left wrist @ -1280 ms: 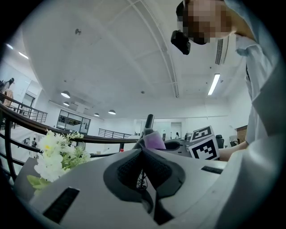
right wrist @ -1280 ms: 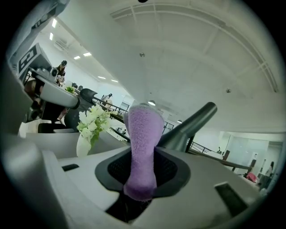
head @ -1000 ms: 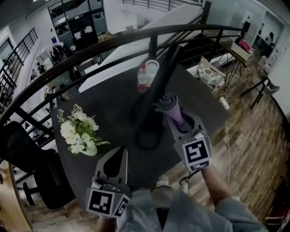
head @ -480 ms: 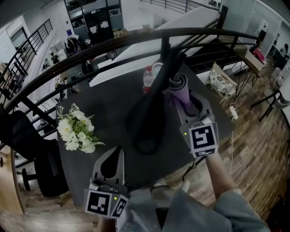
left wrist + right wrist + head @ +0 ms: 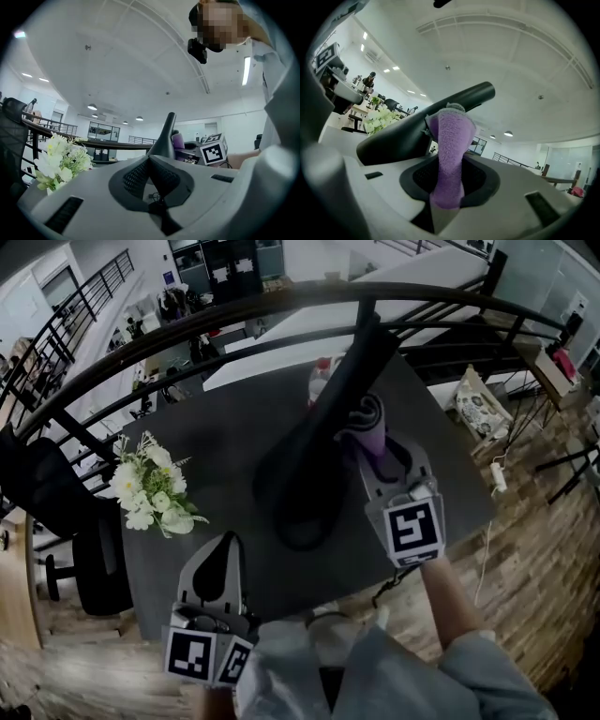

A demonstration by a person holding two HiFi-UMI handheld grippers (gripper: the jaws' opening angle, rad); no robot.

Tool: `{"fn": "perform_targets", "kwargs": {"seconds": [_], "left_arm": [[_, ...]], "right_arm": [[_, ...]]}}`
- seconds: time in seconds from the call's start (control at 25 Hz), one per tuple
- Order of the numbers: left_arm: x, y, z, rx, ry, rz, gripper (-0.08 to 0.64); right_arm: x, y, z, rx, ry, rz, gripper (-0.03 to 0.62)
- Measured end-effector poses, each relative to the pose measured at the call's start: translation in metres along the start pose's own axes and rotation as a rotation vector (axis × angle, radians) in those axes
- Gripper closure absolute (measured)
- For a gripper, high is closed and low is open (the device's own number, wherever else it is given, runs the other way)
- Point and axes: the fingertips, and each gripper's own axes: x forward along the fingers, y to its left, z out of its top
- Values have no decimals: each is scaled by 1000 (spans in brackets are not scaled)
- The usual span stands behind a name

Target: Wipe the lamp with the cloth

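Note:
A black lamp (image 5: 309,451) stands on the dark table (image 5: 216,437), its ring base near me and its arm slanting up and away. My right gripper (image 5: 370,442) is shut on a rolled purple cloth (image 5: 367,423), which presses against the right side of the lamp's arm. In the right gripper view the cloth (image 5: 450,150) sticks up from between the jaws and touches the lamp (image 5: 412,129). My left gripper (image 5: 225,545) hovers low at the table's near edge, shut and holding nothing. In the left gripper view the lamp (image 5: 165,138) rises ahead of the gripper (image 5: 151,158).
A bunch of white flowers (image 5: 145,488) lies on the table's left side. A bottle with a red label (image 5: 321,381) stands behind the lamp, partly hidden. A black railing (image 5: 281,301) curves past the table's far edge. A black chair (image 5: 66,521) stands at the left.
My right gripper has slid the purple cloth farther up along the lamp's arm. The left gripper has stayed low near the table's front edge.

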Motion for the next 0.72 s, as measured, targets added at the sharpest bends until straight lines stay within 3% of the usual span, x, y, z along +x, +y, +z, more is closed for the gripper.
{"fn": "perform_targets", "kwargs": {"seconds": [0.44, 0.72], "left_arm": [[0, 9, -2, 9, -20, 110, 555], [0, 8, -12, -2, 50, 174, 555]], "right_arm": [[1, 34, -75, 71, 85, 132, 476], [-6, 63, -129, 53, 189, 233, 476]]}}
